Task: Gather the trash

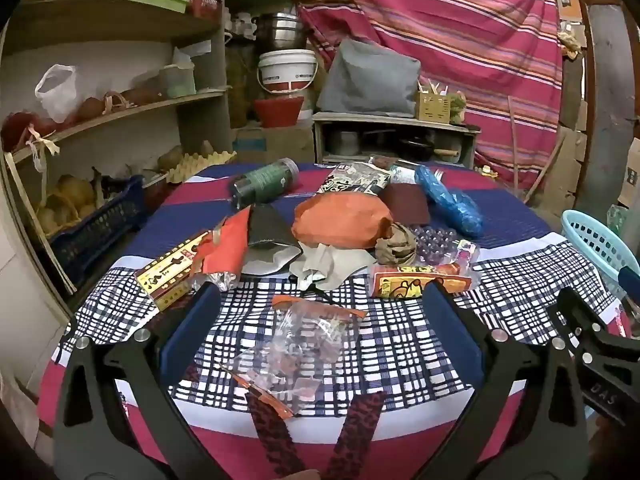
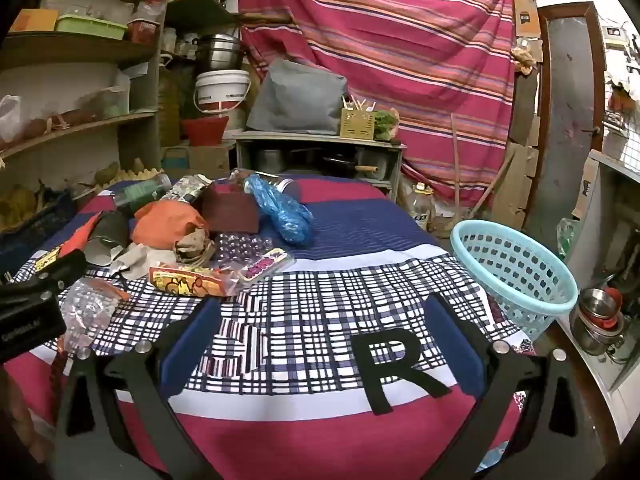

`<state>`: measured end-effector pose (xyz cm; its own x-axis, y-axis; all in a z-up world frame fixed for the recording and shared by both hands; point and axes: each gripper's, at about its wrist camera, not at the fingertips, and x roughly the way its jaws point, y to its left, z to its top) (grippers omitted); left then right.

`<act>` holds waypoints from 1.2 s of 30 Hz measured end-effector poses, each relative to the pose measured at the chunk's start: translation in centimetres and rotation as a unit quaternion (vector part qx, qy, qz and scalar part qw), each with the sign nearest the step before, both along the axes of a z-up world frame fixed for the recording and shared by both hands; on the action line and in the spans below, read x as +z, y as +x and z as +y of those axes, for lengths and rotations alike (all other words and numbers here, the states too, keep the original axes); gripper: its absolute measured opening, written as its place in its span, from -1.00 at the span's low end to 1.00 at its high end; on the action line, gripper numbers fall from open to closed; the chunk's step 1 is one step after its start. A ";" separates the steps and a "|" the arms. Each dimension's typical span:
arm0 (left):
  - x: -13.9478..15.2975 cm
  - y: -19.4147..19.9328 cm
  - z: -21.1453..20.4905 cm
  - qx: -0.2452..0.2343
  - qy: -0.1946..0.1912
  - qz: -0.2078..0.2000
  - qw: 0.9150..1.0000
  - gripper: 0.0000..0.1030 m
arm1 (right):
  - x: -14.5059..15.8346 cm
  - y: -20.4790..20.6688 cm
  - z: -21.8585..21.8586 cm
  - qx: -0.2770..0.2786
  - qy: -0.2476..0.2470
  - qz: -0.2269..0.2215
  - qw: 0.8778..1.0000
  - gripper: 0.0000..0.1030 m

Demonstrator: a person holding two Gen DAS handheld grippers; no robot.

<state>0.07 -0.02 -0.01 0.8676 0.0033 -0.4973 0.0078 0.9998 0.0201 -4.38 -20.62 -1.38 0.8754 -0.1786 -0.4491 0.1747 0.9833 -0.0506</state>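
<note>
I look across a tabletop under a cloth of red and blue bands and a checked panel, and I take it from the biggest things down. At its right edge sits the light blue basket, tilted on the rim, open mouth up, with no trash that I can see in it. The trash pile spreads over the far left half of the tabletop: an orange bag in the middle, a crumpled blue plastic bag to its right, a dark green jar lying on its side toward the far edge, and a yellow snack wrapper on the near side of the pile. Nearer the front edge, apart from the pile, lies a clear plastic wrapper with orange trim. My left gripper hangs over it with its tongs spread wide to either side, holding nothing; I cannot tell whether the tips touch the cloth. My right gripper is also spread wide over bare checked cloth near the front edge, between the pile and the basket, gripping nothing.
</note>
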 end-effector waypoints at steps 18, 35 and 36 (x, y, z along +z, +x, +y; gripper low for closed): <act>-0.2 -0.3 -0.1 -0.003 -0.001 -0.013 1.000 0.90 | 0.1 -0.1 0.1 0.000 -0.002 -0.004 1.000 0.93; 0.0 -0.5 -0.3 -0.005 0.004 -0.015 1.000 0.90 | 0.1 -0.1 0.0 -0.001 -0.001 -0.005 1.000 0.93; 0.0 -0.5 -0.3 -0.004 0.003 -0.015 1.000 0.90 | 0.1 -0.1 0.0 0.000 -0.001 -0.005 1.000 0.93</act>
<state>-0.41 -0.34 0.00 0.8823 -0.0006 -0.4706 0.0153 0.9995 0.0274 -4.49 -20.64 -1.28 0.8795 -0.1797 -0.4407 0.1758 0.9832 -0.0502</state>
